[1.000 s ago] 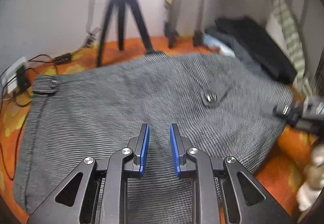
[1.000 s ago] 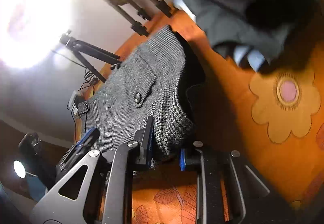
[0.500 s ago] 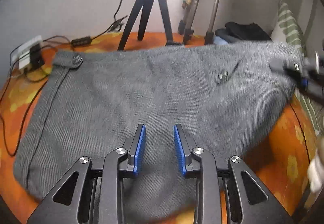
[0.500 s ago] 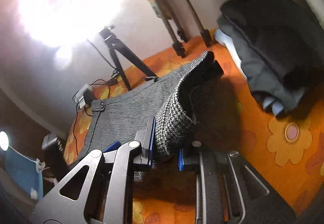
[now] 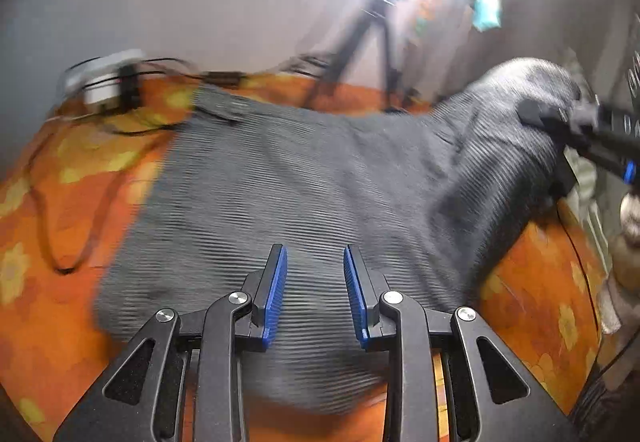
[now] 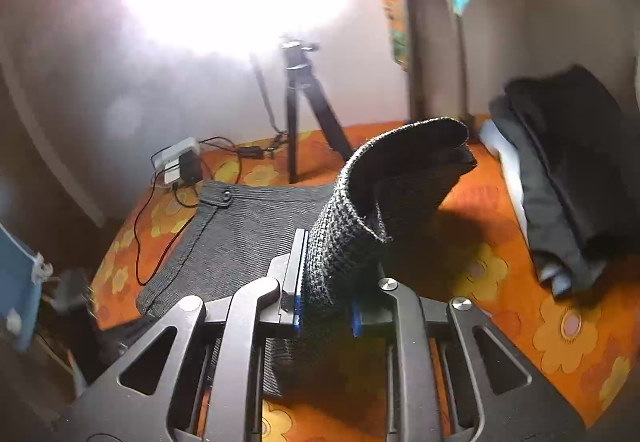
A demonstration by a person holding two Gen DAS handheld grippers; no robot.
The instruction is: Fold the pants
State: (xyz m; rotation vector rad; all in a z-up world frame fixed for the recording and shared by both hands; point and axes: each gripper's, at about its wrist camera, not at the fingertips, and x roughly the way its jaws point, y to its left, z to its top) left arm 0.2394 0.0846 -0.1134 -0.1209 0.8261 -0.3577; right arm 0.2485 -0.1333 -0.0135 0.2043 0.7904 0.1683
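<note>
Our right gripper (image 6: 326,274) clamps a raised edge of the grey ribbed fabric pants (image 5: 304,178); our left gripper (image 5: 315,290) hovers above them, jaws parted, holding nothing.

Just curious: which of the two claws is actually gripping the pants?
The right gripper: its jaws pinch a raised fold of the grey pants. The left gripper is open, holding nothing.

no readable text, labels or numbers anywhere

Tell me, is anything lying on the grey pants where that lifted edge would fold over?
Nothing visible does. The right gripper holds the grey woven pants by one edge; the flat part is bare, with the open left gripper just above it.
</note>
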